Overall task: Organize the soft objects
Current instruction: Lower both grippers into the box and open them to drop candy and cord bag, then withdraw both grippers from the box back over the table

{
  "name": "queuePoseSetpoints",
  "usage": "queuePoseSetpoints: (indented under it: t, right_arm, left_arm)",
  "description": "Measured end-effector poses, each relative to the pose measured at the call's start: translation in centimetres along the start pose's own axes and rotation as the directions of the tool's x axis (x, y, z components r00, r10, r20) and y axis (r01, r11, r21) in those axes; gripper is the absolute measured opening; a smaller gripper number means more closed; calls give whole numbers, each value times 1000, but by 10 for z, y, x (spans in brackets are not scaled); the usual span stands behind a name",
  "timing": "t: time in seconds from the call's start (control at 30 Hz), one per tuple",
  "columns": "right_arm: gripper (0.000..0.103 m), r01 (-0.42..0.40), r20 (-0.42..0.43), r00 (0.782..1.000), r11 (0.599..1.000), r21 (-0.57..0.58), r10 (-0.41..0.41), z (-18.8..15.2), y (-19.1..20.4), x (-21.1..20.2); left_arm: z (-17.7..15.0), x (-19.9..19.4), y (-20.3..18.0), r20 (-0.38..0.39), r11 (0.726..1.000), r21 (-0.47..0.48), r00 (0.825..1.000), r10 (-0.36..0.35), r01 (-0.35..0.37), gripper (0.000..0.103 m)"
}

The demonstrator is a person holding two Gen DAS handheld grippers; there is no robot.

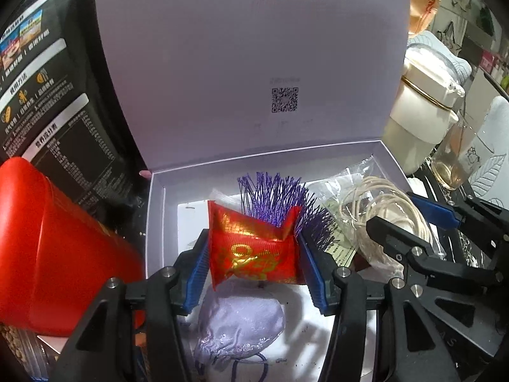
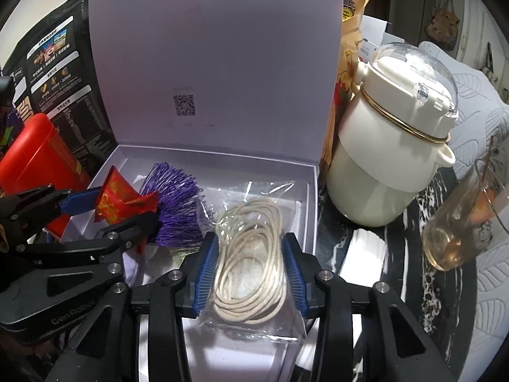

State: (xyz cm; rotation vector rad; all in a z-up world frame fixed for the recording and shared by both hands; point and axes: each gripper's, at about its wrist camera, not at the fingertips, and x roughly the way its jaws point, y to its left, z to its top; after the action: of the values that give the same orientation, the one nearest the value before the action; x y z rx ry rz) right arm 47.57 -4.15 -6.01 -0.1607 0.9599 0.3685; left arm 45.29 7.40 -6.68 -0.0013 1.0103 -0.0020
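My left gripper (image 1: pixel 254 254) is shut on a red and gold pouch (image 1: pixel 254 251) and holds it over the open lavender box (image 1: pixel 156 222). My right gripper (image 2: pixel 251 270) is shut on a clear bag of cream cord (image 2: pixel 251 254) over the box's right side. A purple tassel (image 1: pixel 273 197) lies in the box behind the pouch; it also shows in the right wrist view (image 2: pixel 175 207). A lilac drawstring pouch (image 1: pixel 238 328) lies in the box under my left gripper. The right gripper (image 1: pixel 423 222) shows in the left wrist view, and the left gripper (image 2: pixel 105 210) in the right wrist view.
The box lid (image 1: pixel 248 57) stands upright behind. A red canister (image 1: pixel 47 248) and a black printed bag (image 1: pixel 57 95) stand left of the box. A white jug (image 2: pixel 391 146) and a glass of liquid (image 2: pixel 458 222) stand right of it on a dark marbled surface.
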Motion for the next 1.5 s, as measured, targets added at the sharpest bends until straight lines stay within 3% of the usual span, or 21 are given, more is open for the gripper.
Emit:
queuePoseSetpoints:
  t: [0.13,0.5,0.57,0.6,0.63,1.1,1.5]
  right_arm:
    - [53,7,-7,1000,1000,11,-7,0,-3,-2]
    - [56,25,0,1000,1000,17,-25,-1,-4,-26]
    - [56,31,10,999,999,18,-31,-1,-3,-35]
    - [56,36,18,999,999,17,-36,0,-4,-40]
    - [56,44,28,999,999,15,-44,1,-4,-47]
    - [59,100,189,977,995,27,-103,16,-8,-147]
    - [70,114,374,922,993,-13,-101,-5,12,-256]
  left_arm:
    - [1,1,0,-14,1000,-9,1000,-4,4,53]
    - [10,-17,-6,-15,999,5,999,37,-37,54]
    - [10,-26,-8,1,999,15,999,50,-50,69]
    - [11,-30,-9,10,999,14,999,51,-51,85]
    - [11,-37,-10,27,999,8,998,51,-51,92]
    - [18,-137,-7,185,999,-8,982,43,-42,93]
    - [-13,-245,-24,363,998,61,931,-27,5,93]
